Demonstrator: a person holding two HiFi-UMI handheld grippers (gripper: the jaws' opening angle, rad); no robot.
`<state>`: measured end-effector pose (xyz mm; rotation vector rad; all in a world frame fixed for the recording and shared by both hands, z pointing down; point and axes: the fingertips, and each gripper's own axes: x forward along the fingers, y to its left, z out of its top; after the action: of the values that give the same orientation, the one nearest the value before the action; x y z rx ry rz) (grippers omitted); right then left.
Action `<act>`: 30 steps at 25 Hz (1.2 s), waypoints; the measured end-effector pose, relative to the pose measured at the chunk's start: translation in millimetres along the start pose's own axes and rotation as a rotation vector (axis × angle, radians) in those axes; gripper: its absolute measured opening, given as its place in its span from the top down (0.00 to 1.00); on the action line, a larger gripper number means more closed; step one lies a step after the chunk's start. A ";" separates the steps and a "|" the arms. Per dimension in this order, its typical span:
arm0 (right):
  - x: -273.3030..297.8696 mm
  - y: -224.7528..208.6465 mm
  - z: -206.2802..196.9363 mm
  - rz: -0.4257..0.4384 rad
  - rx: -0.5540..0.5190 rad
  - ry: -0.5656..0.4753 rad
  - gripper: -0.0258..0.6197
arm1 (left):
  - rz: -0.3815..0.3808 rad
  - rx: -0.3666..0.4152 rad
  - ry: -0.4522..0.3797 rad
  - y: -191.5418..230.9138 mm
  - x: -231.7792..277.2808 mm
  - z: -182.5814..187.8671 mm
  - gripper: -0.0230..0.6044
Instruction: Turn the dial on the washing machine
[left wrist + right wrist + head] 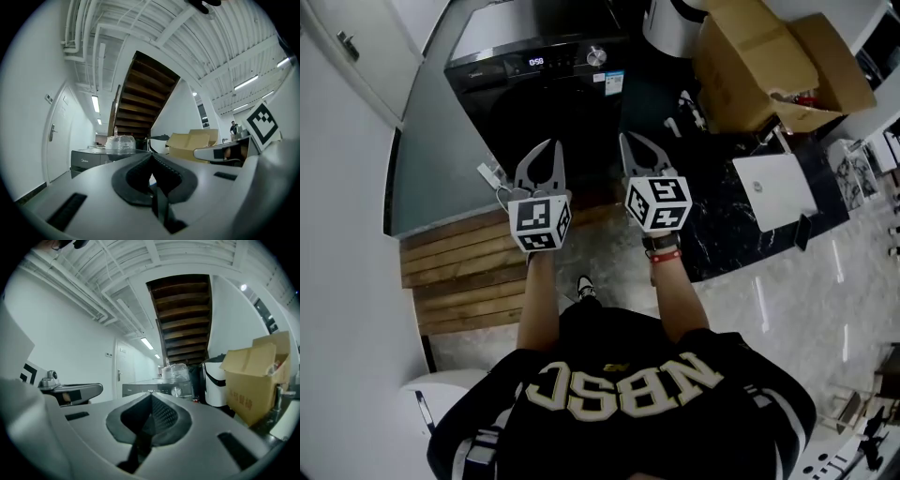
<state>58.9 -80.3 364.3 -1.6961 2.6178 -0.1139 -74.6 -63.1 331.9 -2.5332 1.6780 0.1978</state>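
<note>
The black washing machine [546,89] stands ahead of me, its silver dial [596,56] on the top panel to the right of a lit display [536,62]. My left gripper [549,146] and right gripper [628,141] are held side by side in front of the machine, well short of the dial. Both are shut with nothing between the jaws. In the right gripper view the dial [176,391] shows small, just beyond the closed right gripper [151,395]. The left gripper view has the closed left gripper [151,156] and the machine [86,159] off to the left.
An open cardboard box [769,66] and a white appliance [670,23] stand right of the machine. Wooden steps [459,272] lie at lower left, with a power strip [490,173] near them. A white flat panel [773,187] rests on the dark floor at right.
</note>
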 end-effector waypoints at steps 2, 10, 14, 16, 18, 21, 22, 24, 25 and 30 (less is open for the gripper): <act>31.0 0.6 -1.0 0.001 -0.021 0.015 0.95 | -0.003 0.015 0.007 20.8 19.6 -7.0 0.94; 108.7 6.0 -17.4 0.007 -0.036 0.068 0.93 | -0.030 -0.001 0.038 67.7 70.1 -34.0 0.94; 136.7 -10.8 -19.2 0.009 -0.048 0.084 0.91 | -0.041 -0.027 0.046 76.1 95.4 -42.8 0.94; 150.5 -22.1 -19.4 0.014 -0.057 0.081 0.91 | -0.042 -0.024 0.047 79.2 108.1 -46.4 0.94; 166.7 -34.6 -19.8 0.019 -0.084 0.082 0.91 | -0.039 -0.020 0.045 82.7 123.0 -49.5 0.94; 195.9 -49.9 -17.8 0.034 -0.162 0.097 0.90 | -0.029 -0.023 0.039 89.7 148.7 -50.5 0.94; 204.9 -53.9 -17.2 0.041 -0.188 0.103 0.89 | -0.028 -0.021 0.041 90.6 156.8 -50.7 0.94; 221.8 -61.4 -15.5 0.054 -0.233 0.110 0.88 | -0.028 -0.016 0.042 91.5 172.0 -51.7 0.94; 230.2 -64.7 -14.2 0.059 -0.256 0.111 0.87 | -0.027 -0.016 0.042 92.6 179.3 -52.7 0.94; 268.0 -71.3 -8.0 0.087 -0.449 0.126 0.81 | -0.020 -0.014 0.049 100.5 207.3 -62.0 0.94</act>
<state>13.7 -353.3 383.5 -1.7288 2.9759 0.4126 -83.8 -300.0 358.8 -2.5844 1.6735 0.1486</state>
